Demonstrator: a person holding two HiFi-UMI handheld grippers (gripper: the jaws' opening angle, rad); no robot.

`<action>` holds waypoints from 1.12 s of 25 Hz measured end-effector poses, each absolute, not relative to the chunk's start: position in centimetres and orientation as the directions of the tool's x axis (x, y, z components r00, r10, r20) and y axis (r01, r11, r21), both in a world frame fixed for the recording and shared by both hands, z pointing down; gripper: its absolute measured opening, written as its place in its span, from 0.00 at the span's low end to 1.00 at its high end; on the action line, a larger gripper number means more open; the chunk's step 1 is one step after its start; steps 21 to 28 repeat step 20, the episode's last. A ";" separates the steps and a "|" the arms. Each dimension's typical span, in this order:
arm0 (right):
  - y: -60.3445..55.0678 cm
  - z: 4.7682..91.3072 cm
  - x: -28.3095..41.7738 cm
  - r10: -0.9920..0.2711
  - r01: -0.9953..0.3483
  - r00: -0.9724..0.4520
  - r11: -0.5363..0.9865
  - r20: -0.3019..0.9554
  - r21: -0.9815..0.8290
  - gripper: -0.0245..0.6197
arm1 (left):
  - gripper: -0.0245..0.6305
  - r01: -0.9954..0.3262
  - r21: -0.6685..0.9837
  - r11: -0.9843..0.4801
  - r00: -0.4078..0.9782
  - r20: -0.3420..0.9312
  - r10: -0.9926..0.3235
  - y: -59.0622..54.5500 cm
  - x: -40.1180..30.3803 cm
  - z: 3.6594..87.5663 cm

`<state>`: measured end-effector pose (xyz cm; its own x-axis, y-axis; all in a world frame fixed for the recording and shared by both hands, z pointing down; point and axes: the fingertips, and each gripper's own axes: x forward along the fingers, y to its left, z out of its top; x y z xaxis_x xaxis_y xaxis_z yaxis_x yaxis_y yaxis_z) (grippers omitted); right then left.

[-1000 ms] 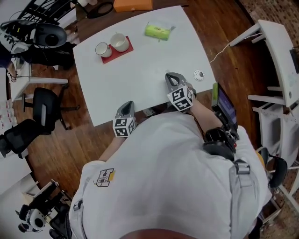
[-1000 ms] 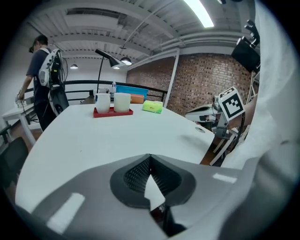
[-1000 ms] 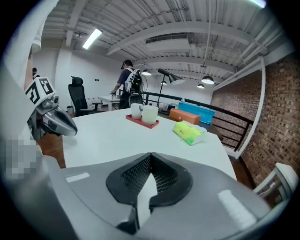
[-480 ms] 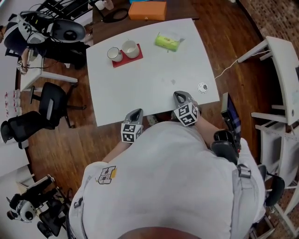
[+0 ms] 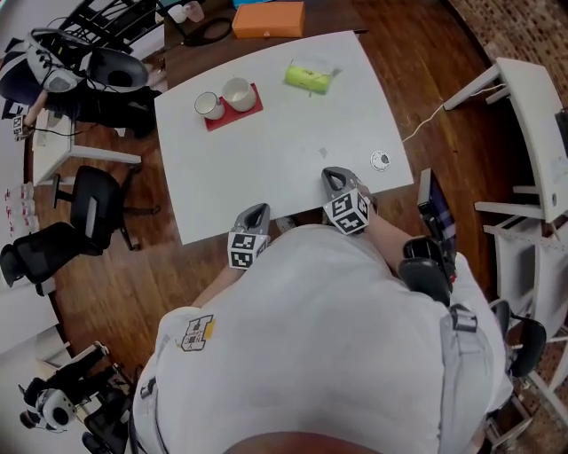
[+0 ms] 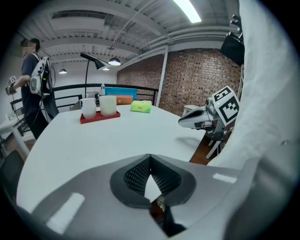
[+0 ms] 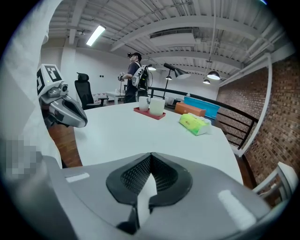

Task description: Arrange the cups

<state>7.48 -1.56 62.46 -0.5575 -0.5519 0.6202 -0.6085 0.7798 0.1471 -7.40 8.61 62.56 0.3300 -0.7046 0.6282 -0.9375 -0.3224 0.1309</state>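
Note:
Two white cups [image 5: 209, 105] [image 5: 237, 93] stand side by side on a red tray [image 5: 232, 113] at the far left of the white table [image 5: 284, 151]. The left gripper view shows the cups [image 6: 88, 107] [image 6: 108, 105] far ahead on the tray [image 6: 99, 116]. They also show far off in the right gripper view [image 7: 143, 103] [image 7: 156, 106]. My left gripper [image 5: 257, 211] hangs at the near table edge, shut and empty. My right gripper [image 5: 330, 175] is over the near edge too, shut with nothing in it.
A green packet [image 5: 308, 77] lies at the far right of the table, with an orange box [image 5: 266, 19] on a surface beyond it. A small round object [image 5: 381, 160] sits near the front right corner. Office chairs [image 5: 89, 199] stand to the left, and a person [image 7: 136, 75] stands far back.
My right gripper has drawn back a little toward the near table edge. The left gripper has shifted slightly. Both stay shut, and the cups have not moved.

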 end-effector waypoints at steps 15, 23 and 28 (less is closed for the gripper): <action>-2.0 62.4 5.8 -0.541 -0.594 -0.566 0.791 0.622 0.147 0.04 | 0.04 -0.943 0.148 -0.298 0.322 0.625 -0.711 8.4 -8.6 62.8; -2.3 62.3 5.3 -0.538 -0.585 -0.572 0.797 0.619 0.152 0.04 | 0.04 -0.946 0.147 -0.289 0.316 0.619 -0.719 8.1 -9.1 62.6; -2.3 62.3 5.3 -0.538 -0.585 -0.572 0.797 0.619 0.152 0.04 | 0.04 -0.946 0.147 -0.289 0.316 0.619 -0.719 8.1 -9.1 62.6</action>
